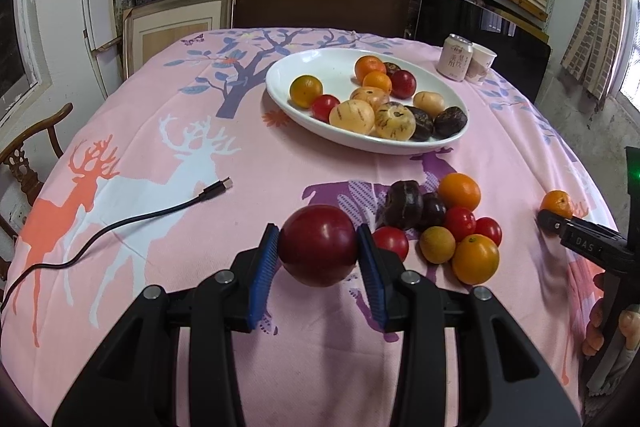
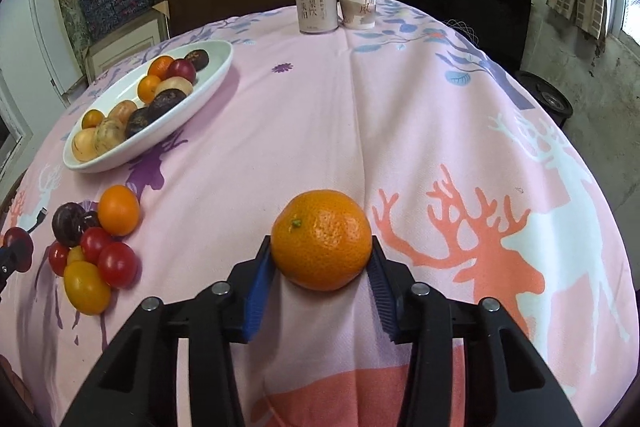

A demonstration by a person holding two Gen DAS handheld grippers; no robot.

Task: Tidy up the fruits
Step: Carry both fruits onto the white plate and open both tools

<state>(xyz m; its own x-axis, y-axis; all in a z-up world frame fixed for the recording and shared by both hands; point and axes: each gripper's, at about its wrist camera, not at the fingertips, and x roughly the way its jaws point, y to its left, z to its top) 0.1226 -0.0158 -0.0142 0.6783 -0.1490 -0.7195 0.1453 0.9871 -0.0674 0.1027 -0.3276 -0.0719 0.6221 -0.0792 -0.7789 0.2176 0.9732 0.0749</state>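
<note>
- Fruits lie in three places: many on the white oval plate [image 1: 280, 83] toward the far side of the desk [image 1: 160, 99], a loose cluster [image 1: 444, 223] on the pink deer-print cloth nearer the camera, and one in each pair of tongs.
- The left tongs [image 1: 318, 247] are closed on a dark red plum [image 1: 318, 245]; both blue pads touch its sides, and it appears lifted clear of the cloth, with a shadow beneath.
- The right tongs [image 2: 322, 255] clamp a mandarin [image 2: 322, 239], stem dimple facing up and left; the pads press both flanks, and it sits low against the cloth.
- In the left wrist view the right tongs reach in from the right edge with the same mandarin at their tip, well apart from the cluster.
- The cluster holds oranges, red tomatoes, dark purple fruits and a brownish one, all touching or just beside each other.
- A drink can [image 2: 316, 7] and a paper cup [image 2: 358, 5] stand side by side at the far edge.
- A black cable [image 1: 120, 227] trails across the cloth at the left.
</note>
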